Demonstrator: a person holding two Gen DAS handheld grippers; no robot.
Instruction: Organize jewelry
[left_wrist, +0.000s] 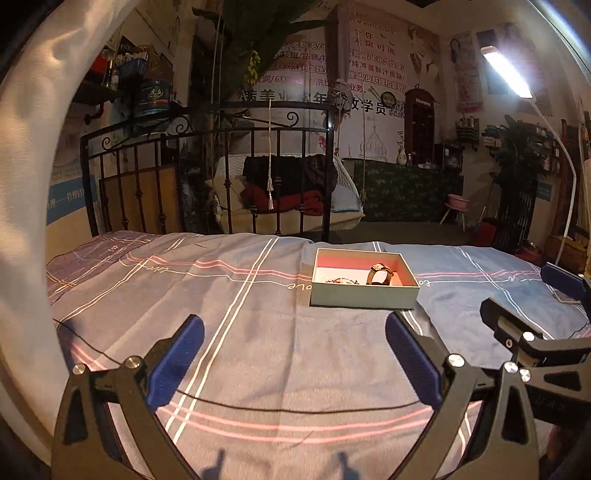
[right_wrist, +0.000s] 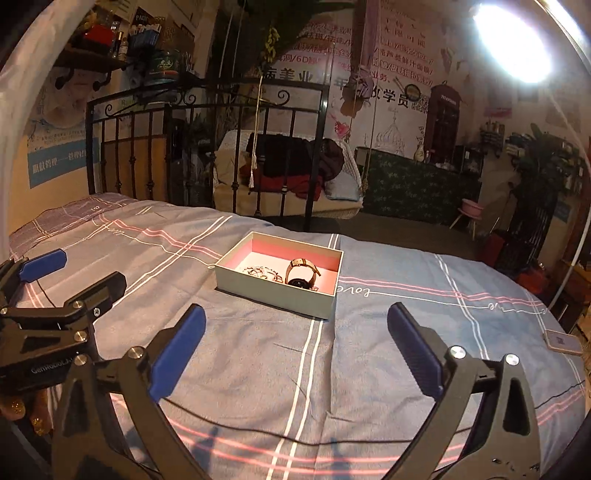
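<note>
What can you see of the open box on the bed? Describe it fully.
The box is a shallow, lidless rectangle, seemingly cardboard, pale grey-green outside and pink inside. It sits flat on the striped bedspread, beyond both open grippers, which do not touch it. Inside lie a tan-strapped watch on its side and a chain-like bracelet.

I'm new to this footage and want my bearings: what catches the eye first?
The open box with a pink lining, mid-bed on the striped bedspread, holding a strapped watch and a chain-like piece. In front, the left tool and right tool hover open and empty. A bright lamp glares at upper right.
</note>
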